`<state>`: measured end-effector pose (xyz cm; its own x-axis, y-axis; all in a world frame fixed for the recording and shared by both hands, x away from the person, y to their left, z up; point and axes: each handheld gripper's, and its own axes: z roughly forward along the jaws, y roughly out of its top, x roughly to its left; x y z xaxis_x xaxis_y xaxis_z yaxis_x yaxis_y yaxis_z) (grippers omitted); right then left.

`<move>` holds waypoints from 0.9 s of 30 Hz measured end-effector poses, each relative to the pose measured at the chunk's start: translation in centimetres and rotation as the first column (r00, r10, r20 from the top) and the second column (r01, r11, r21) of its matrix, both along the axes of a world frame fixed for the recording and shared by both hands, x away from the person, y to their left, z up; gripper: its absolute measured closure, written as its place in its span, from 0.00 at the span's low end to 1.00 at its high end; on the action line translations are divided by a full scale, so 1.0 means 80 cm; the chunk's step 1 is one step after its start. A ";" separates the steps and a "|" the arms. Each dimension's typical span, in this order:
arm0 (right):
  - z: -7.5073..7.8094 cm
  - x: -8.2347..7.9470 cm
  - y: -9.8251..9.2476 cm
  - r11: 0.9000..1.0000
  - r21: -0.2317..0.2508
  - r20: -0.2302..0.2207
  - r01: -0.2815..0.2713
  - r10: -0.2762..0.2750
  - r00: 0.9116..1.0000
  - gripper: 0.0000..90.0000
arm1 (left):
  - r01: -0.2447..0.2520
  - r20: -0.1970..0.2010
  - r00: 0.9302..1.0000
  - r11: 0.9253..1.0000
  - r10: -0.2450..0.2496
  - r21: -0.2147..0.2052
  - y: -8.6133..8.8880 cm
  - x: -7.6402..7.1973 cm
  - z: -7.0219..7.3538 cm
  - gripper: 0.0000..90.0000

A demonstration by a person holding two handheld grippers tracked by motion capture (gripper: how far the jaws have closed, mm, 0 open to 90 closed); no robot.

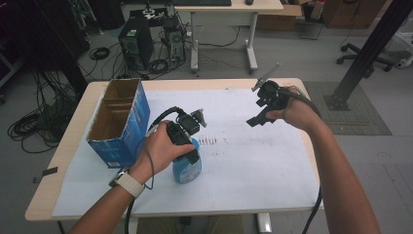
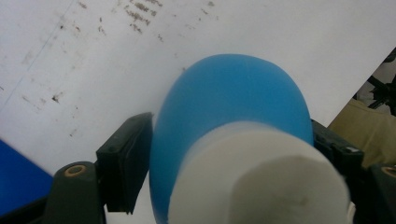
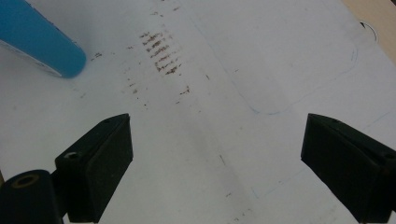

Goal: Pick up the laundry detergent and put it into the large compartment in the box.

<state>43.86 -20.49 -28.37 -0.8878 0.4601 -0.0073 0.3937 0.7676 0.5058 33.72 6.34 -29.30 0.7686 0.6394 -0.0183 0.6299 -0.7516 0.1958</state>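
A blue bottle (image 1: 187, 171) with a white cap stands upright on the white paper, left of centre. My left gripper (image 1: 188, 146) comes down over its top. In the left gripper view both black pads (image 2: 127, 167) lie against the sides of the blue bottle (image 2: 233, 98), just below the white cap (image 2: 261, 177). My right gripper (image 1: 258, 116) hovers open above the right part of the paper, apart from the bottle. The right gripper view has nothing between its jaws (image 3: 215, 158), and the bottle (image 3: 42, 42) lies at the upper left.
An open blue cardboard box (image 1: 119, 122) with inner dividers stands at the table's left, close to my left hand. A white paper sheet (image 1: 263, 161) with brown smudges covers most of the wooden table (image 1: 73, 131). Beyond the table are a computer tower, cables and a desk.
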 end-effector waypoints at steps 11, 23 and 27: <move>0.000 -0.001 -0.001 1.000 -0.001 0.000 0.002 -0.002 1.000 0.10 | 0.001 0.013 1.000 1.000 -0.001 0.003 0.000 -0.003 -0.001 0.40; 0.000 -0.002 -0.002 1.000 -0.001 -0.001 0.002 -0.002 1.000 0.10 | 0.004 0.043 0.999 1.000 -0.005 0.012 -0.002 -0.006 0.002 0.41; 0.000 -0.002 -0.002 1.000 -0.002 0.000 0.002 -0.002 1.000 0.10 | -0.008 0.046 0.999 1.000 0.008 0.005 -0.001 -0.005 0.010 0.41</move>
